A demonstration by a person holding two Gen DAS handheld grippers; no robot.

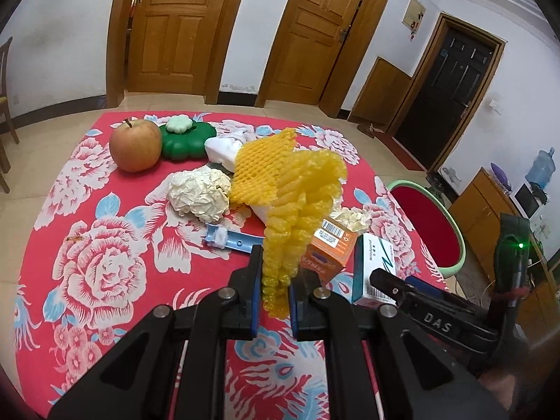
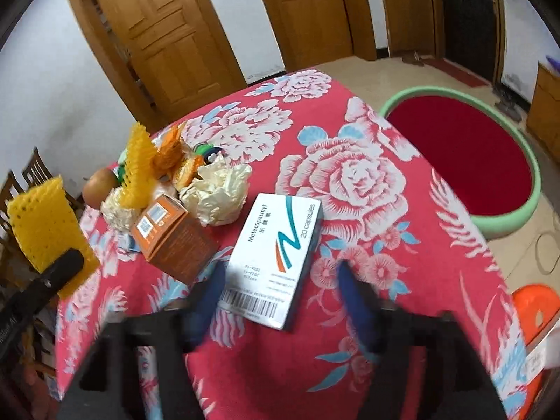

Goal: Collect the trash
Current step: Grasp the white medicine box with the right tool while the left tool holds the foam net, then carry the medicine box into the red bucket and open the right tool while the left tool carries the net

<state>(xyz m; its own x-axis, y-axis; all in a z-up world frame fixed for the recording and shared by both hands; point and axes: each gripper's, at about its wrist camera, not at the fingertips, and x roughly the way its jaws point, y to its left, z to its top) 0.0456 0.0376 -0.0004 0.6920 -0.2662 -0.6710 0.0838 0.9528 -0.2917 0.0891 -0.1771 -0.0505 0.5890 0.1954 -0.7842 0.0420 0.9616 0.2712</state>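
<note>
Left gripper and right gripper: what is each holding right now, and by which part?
The left gripper pinches the yellow foam fruit net by its lower end. The right gripper holds nothing; its open jaws straddle the white medicine box.

Your left gripper is clamped on a strip of yellow foam fruit netting, which hangs raised above the surface with its red floral cloth. Beyond it lie a crumpled paper ball, an apple, a green flower-shaped box and a blue plastic piece. An orange carton and a white-and-teal box sit just beside each other. Your right gripper reaches in near that box, possibly touching it.
</note>
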